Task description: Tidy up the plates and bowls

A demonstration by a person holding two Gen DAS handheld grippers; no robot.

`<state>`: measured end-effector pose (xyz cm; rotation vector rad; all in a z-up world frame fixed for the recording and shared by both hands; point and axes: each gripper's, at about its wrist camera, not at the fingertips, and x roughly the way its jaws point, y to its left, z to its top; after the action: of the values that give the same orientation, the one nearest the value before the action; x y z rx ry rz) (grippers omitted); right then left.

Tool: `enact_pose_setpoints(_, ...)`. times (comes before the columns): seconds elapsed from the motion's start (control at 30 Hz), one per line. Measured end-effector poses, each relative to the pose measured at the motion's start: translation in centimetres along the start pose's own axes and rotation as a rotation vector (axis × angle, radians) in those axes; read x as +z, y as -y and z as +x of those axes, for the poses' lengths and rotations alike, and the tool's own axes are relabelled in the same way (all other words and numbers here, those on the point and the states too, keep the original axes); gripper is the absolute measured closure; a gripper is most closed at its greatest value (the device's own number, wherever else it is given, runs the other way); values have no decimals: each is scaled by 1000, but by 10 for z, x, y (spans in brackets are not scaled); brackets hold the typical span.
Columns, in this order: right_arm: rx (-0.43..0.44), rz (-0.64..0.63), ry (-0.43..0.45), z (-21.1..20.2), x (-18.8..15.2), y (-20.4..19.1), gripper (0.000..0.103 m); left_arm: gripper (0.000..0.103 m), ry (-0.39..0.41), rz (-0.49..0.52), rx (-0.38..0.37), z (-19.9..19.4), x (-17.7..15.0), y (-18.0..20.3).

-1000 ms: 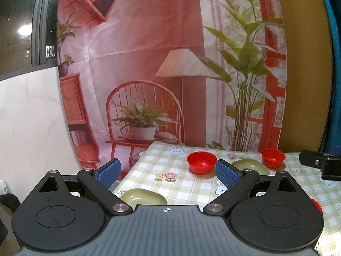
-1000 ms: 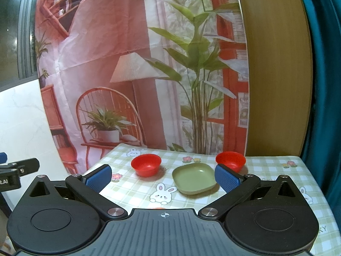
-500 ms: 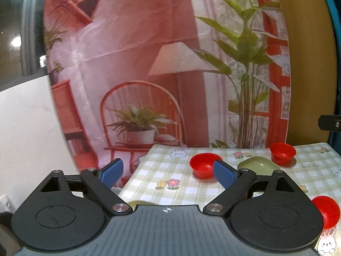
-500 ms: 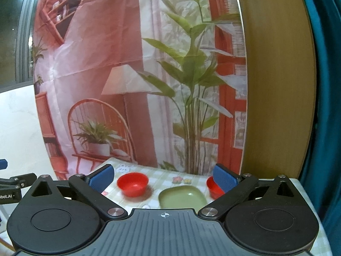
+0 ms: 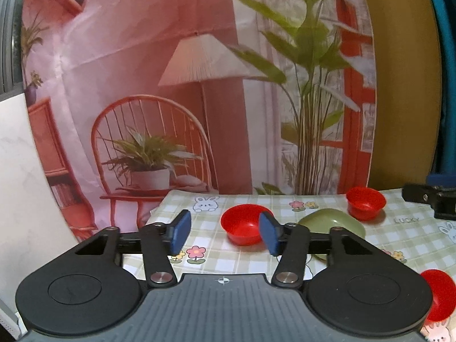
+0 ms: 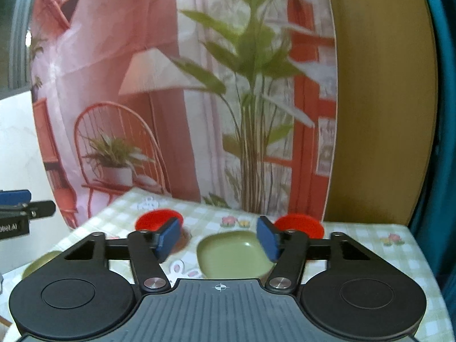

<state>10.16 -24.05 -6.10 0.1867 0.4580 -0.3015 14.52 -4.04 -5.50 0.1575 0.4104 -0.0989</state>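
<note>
Glossy red plastic bowls (image 5: 244,224); matt green plates (image 6: 232,253); smooth checked cloth over bench (image 5: 413,233); creased printed fabric backdrop (image 5: 128,42).

Your right gripper (image 6: 219,238) hangs over the checked tablecloth (image 6: 370,245), jaws closing with nothing pressed between the blue pads (image 6: 168,236). Beyond them lies a green plate (image 6: 230,253), flanked by two red bowls (image 6: 155,221) (image 6: 302,223). Your left gripper (image 6: 17,208) shows at the left edge

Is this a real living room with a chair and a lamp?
Probably not: the chair and lamp are printed on a creased backdrop behind a table with a bunny tablecloth, red bowls and a green plate. It looks staged.
</note>
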Motion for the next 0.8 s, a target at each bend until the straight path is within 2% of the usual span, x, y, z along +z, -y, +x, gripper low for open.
enact_pose_setpoints(0.07, -6, 12, -14, 9, -7, 4, 61, 50, 5, -7, -3, 10, -1, -1)
enact_pose_setpoints(0.13, -10, 25, -32, 16, -13, 9, 65, 51, 6, -3, -7, 19, -1, -1)
enact_pose_setpoints(0.2, -15, 34, -46, 23, -20, 13, 72, 55, 10, 9, -1, 26, -1, 0)
enact_pose_setpoints(0.23, -18, 39, -53, 26, -23, 14, 76, 60, 13, 15, -5, 29, 0, 1)
enact_pose_setpoints(0.3, -13, 51, -68, 32, -29, 17, 82, 64, 6, 10, -35, 34, -2, -1)
enact_pose_setpoints(0.37, -1, 74, -86, 38, -35, 20, 93, 67, -17, 2, -55, 39, -6, 1)
enact_pose_setpoints(0.43, 9, 87, -107, 44, -41, 21, 94, 67, -45, 6, -90, 44, -13, 5)
enact_pose_setpoints(0.53, 22, 93, -136, 50, -51, 20, 95, 75, -112, 27, -117, 52, -30, 14)
enact_pose_setpoints(0.8, 58, 79, -246, 58, -82, 12, 95, 75, -280, -25, -214, 73, -73, 20)
